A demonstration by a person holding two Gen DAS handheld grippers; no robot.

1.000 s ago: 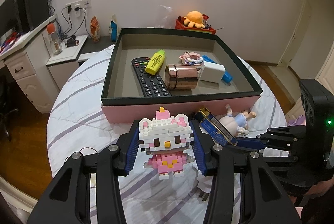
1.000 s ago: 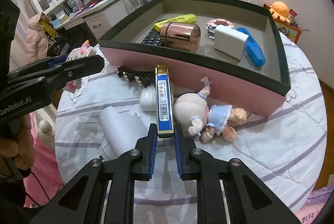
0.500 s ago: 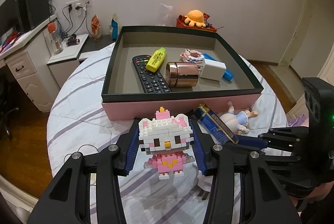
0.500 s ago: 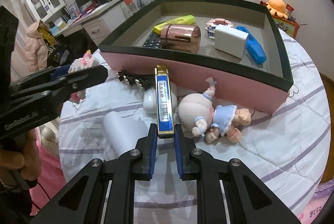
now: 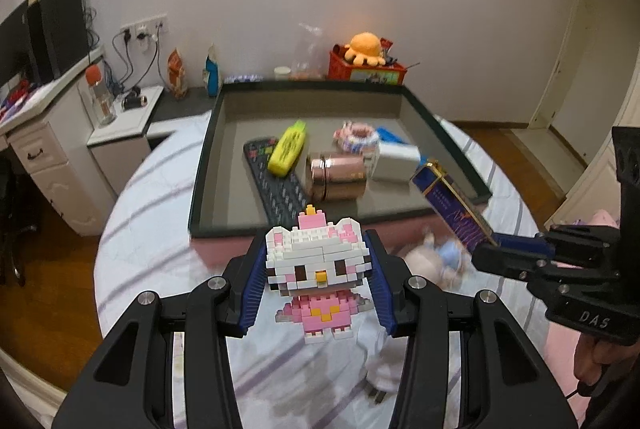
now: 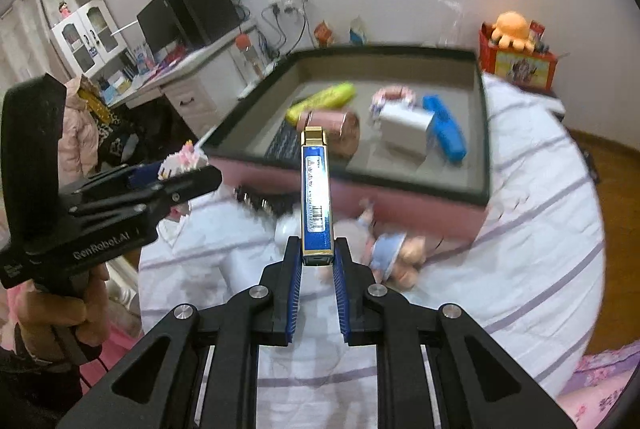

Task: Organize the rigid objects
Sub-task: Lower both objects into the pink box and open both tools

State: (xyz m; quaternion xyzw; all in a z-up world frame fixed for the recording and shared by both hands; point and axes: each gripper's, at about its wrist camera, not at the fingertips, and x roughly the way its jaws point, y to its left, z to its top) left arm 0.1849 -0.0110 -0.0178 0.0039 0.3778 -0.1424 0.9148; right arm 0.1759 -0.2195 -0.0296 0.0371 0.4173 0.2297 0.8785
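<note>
The left gripper (image 5: 316,283) was closed on a small brick-built cat figure (image 5: 316,265), its ribbed blue pads (image 5: 252,289) pressed against either side of the blocky white head. The figure was made of tiny studded plastic bricks: white face, pink ears, a pink crown on top, brown eyes, a yellow nose and a pink body with a yellow centre. It was held upright above the striped white bedcover (image 5: 160,197), just in front of the near wall of the box (image 5: 204,169), a shallow rectangular tray with a dark rim, grey floor and pink outer side. The right gripper (image 6: 317,263) was clamped on the lower end of a slim blue box (image 6: 316,197), a glossy rectangular carton with gold edging, a gold cap and a barcode, raised so its far end stood over the tray's near edge. Inside the tray lay a black remote (image 5: 276,189), a yellow highlighter (image 5: 288,148), a shiny copper-coloured cylinder (image 5: 336,175) on its side, a white block (image 5: 394,163) and a blue piece (image 6: 444,129). A soft doll (image 6: 394,253) lay on the cover beside the pink wall.
</note>
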